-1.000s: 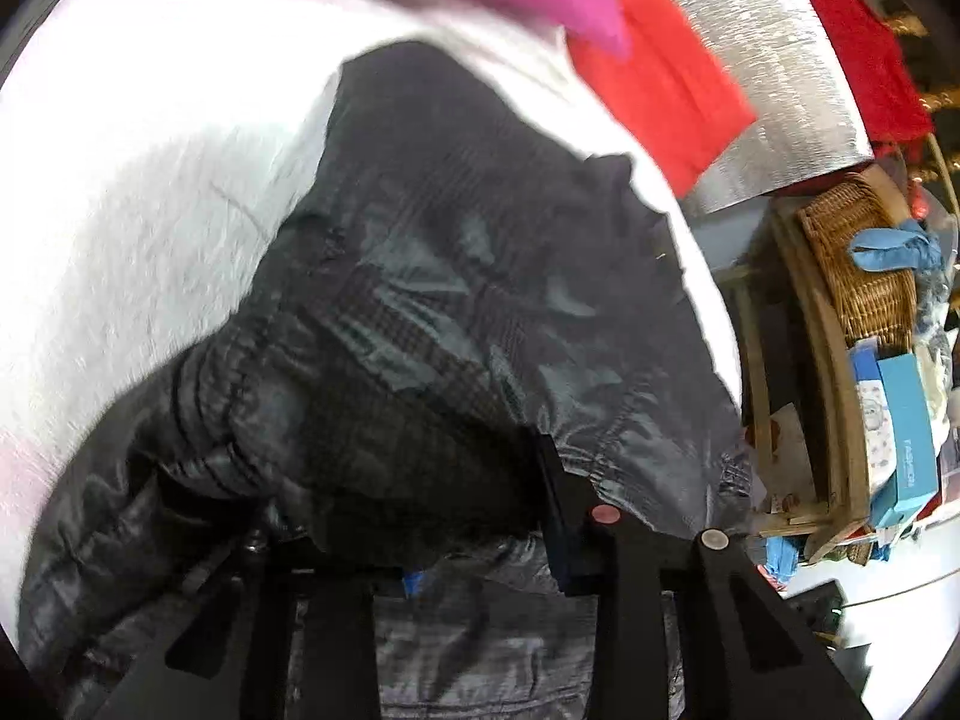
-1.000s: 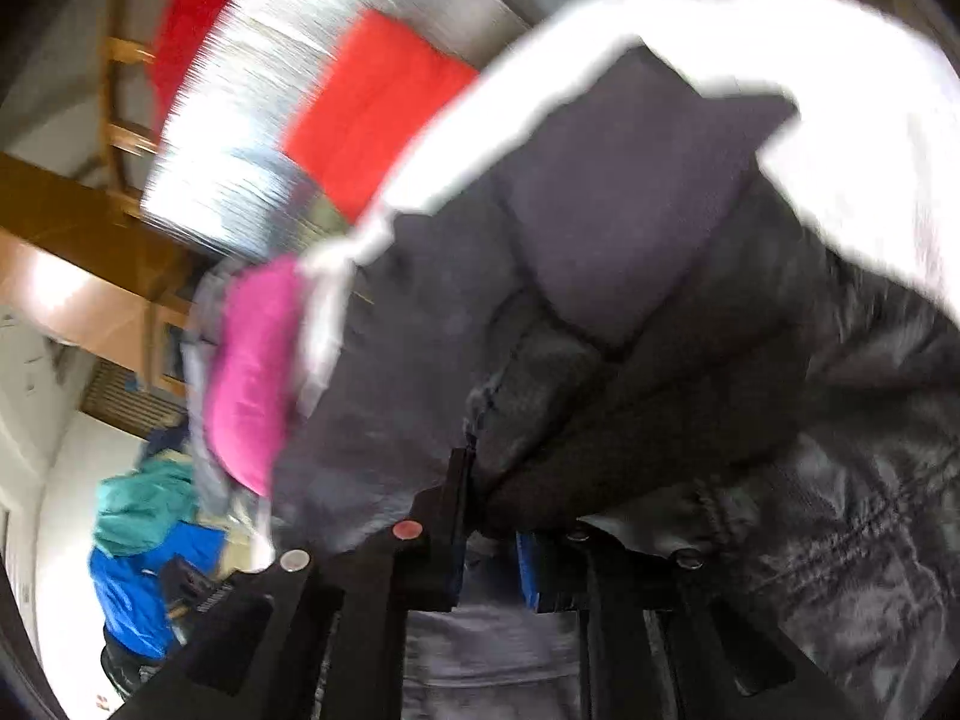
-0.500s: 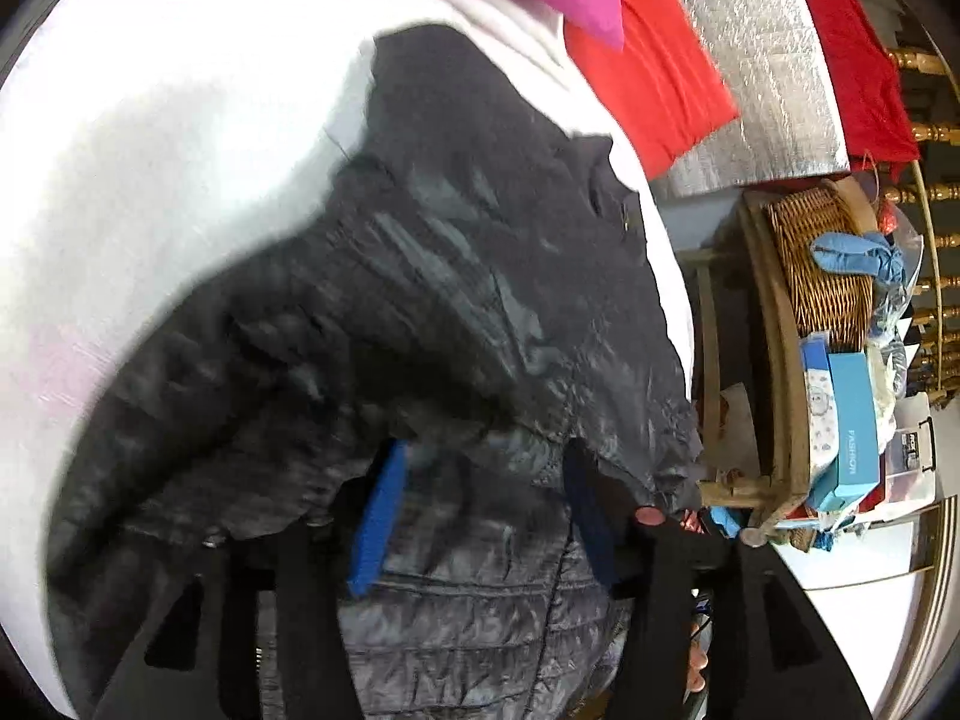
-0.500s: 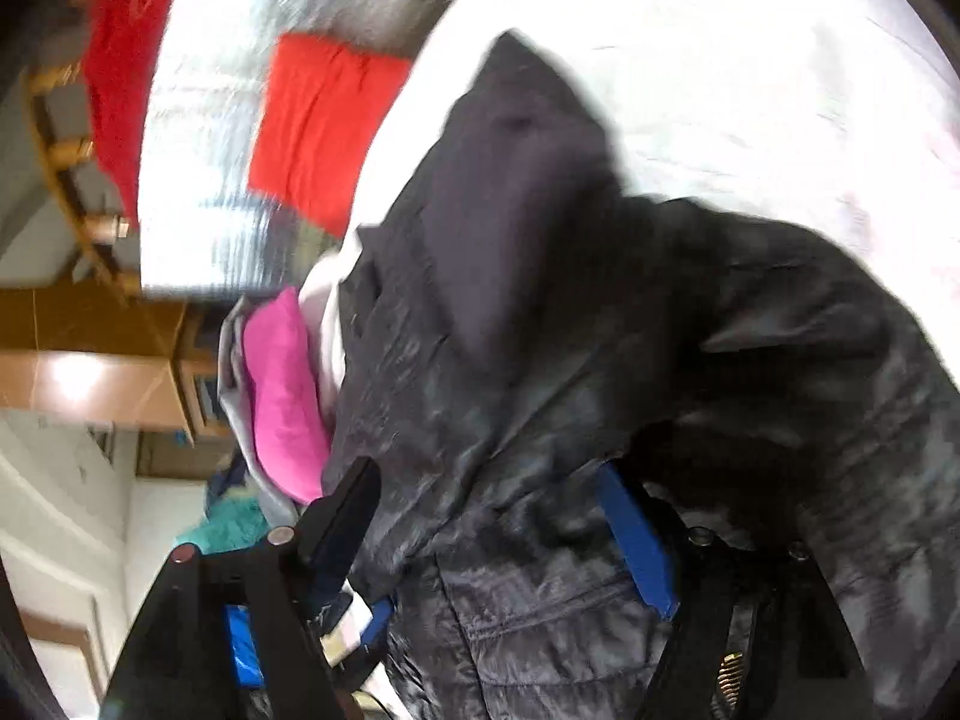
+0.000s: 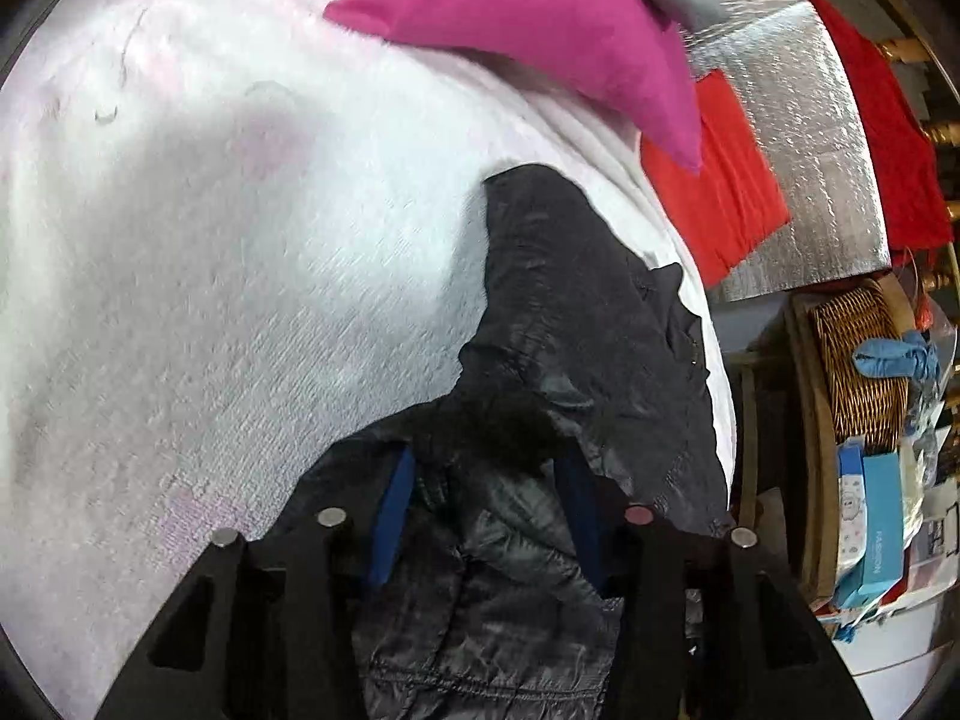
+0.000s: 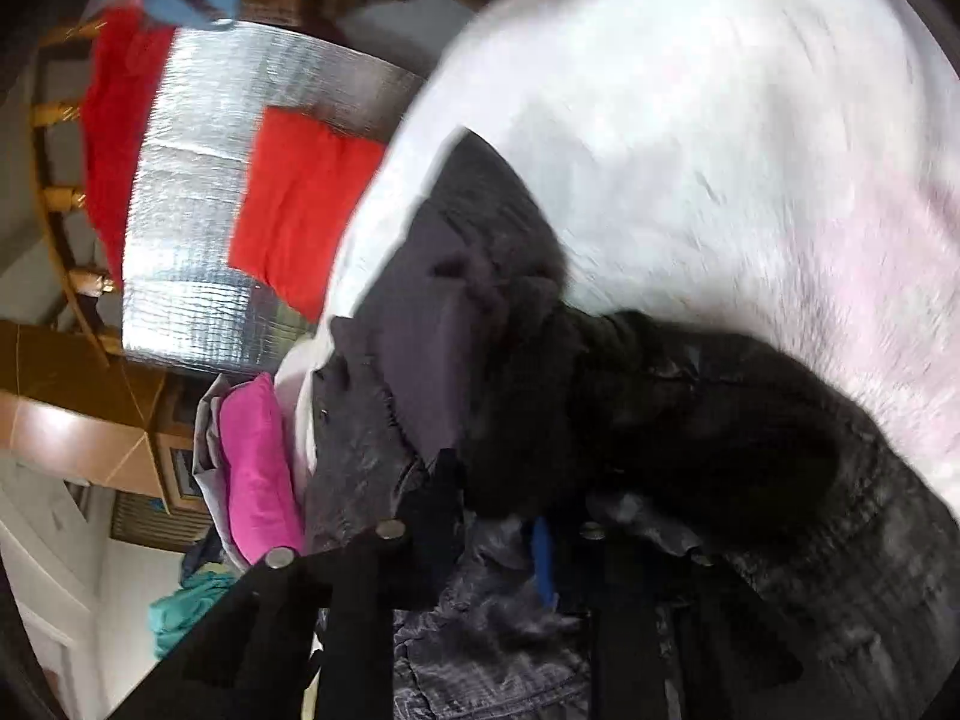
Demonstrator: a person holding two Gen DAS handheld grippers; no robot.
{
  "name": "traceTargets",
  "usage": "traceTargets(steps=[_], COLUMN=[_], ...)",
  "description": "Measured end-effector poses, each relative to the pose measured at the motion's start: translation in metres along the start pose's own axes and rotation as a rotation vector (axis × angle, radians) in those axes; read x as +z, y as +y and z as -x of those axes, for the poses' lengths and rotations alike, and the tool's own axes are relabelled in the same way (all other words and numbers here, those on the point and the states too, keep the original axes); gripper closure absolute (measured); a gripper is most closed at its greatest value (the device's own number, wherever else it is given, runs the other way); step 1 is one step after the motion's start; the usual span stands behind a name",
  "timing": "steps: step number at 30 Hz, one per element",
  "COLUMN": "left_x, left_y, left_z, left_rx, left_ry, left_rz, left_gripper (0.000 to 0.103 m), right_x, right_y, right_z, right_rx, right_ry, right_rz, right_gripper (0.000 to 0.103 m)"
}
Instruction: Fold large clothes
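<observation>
Left wrist view. The black quilted jacket (image 5: 576, 360) lies on the white cover (image 5: 240, 300), its far end pointing toward the pink cushion (image 5: 540, 30) and its right edge at the cover's edge beside the wicker basket (image 5: 864, 360). The left gripper (image 5: 486, 516) stands with its blue-padded fingers (image 5: 393, 516) spread, jacket fabric bunched between and over them but not visibly pinched. Risk: if the jaws close on this slack heap they may catch several layers, or only the slippery shell, so the fold drags crooked or drops.

Right wrist view. The same jacket fills the lower frame, on the white cover (image 6: 720, 120), with the pink cushion (image 6: 258, 468) to its left. The right gripper (image 6: 504, 546) is buried under dark cloth and blurred; only a sliver of blue pad shows, so whether it pinches the jacket cannot be told. Risk: an uneven hold between the two grippers would skew the hem, and a pull toward the cushion side could slide the jacket off the cover.
</observation>
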State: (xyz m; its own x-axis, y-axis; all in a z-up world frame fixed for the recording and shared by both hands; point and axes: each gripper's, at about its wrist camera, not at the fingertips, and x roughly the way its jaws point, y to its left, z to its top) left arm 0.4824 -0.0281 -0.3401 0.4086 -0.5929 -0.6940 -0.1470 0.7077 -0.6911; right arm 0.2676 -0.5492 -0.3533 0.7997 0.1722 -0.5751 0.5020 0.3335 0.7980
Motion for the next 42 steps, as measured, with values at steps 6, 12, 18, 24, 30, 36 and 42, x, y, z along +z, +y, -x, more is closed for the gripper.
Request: traceTargets(steps=[6, 12, 18, 24, 30, 36, 42], left_x=[-0.002, -0.014, -0.037, -0.016, 0.009, 0.013, -0.005], left_y=[-0.009, -0.016, -0.051, -0.055, -0.029, -0.032, -0.062], left_z=[-0.014, 0.005, 0.037, 0.043, 0.001, -0.029, -0.028], left_rx=[0.084, 0.105, 0.194, 0.313, 0.361, 0.244, 0.3], left_ry=[0.043, 0.069, 0.011, -0.143, -0.073, -0.026, -0.066], left_rz=[-0.106, -0.139, -0.357, -0.405, -0.33, -0.336, -0.471], left_gripper=[0.054, 0.053, 0.049, 0.031, 0.031, 0.034, 0.053], right_x=[-0.007, -0.007, -0.014, 0.014, 0.049, 0.046, 0.037], right_y=[0.001, 0.0, 0.031, 0.041, 0.013, 0.013, 0.046], right_z=[-0.015, -0.009, 0.012, 0.05, 0.002, -0.032, 0.005], right_rx=[-0.104, -0.073, -0.061, -0.031, -0.107, -0.163, -0.107], right_ry=[0.065, 0.17, 0.348, 0.076, 0.013, 0.039, -0.066], right_rz=[0.049, 0.0, 0.198, 0.239, 0.189, 0.293, 0.393], right_gripper=[0.081, 0.047, 0.02, 0.02, 0.02, 0.069, 0.076])
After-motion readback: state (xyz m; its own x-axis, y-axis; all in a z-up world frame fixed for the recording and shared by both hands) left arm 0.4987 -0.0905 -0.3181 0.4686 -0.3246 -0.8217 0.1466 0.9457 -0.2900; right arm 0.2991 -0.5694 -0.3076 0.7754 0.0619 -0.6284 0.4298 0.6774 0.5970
